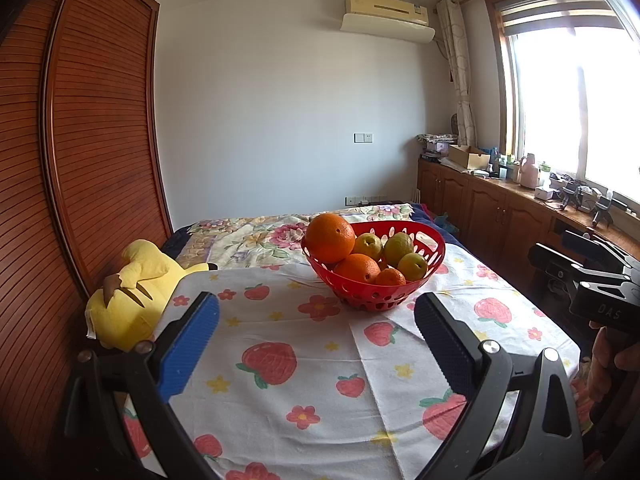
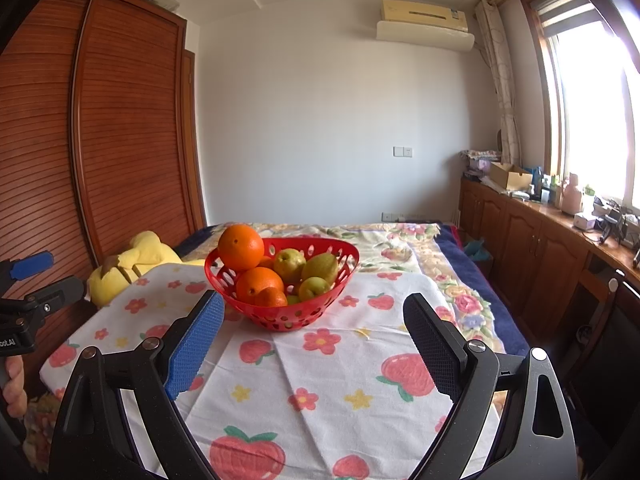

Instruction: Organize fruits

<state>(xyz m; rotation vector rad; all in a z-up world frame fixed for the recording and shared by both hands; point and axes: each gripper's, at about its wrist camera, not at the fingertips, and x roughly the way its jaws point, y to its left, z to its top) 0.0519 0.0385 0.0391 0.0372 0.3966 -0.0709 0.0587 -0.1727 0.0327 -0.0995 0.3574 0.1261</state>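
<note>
A red perforated basket stands on a strawberry-print cloth. It holds a large orange on top, a second orange, a small orange and several yellow-green pears. My left gripper hovers open over the cloth, short of the basket, nothing between its fingers. My right gripper is open too, its jaws framing the basket's near side without touching it.
A yellow plush toy lies at the cloth's left edge against a slatted wooden wardrobe. A floral bedspread extends behind. A cluttered wooden counter runs under the window on the right. A person's hand grips the right gripper's handle.
</note>
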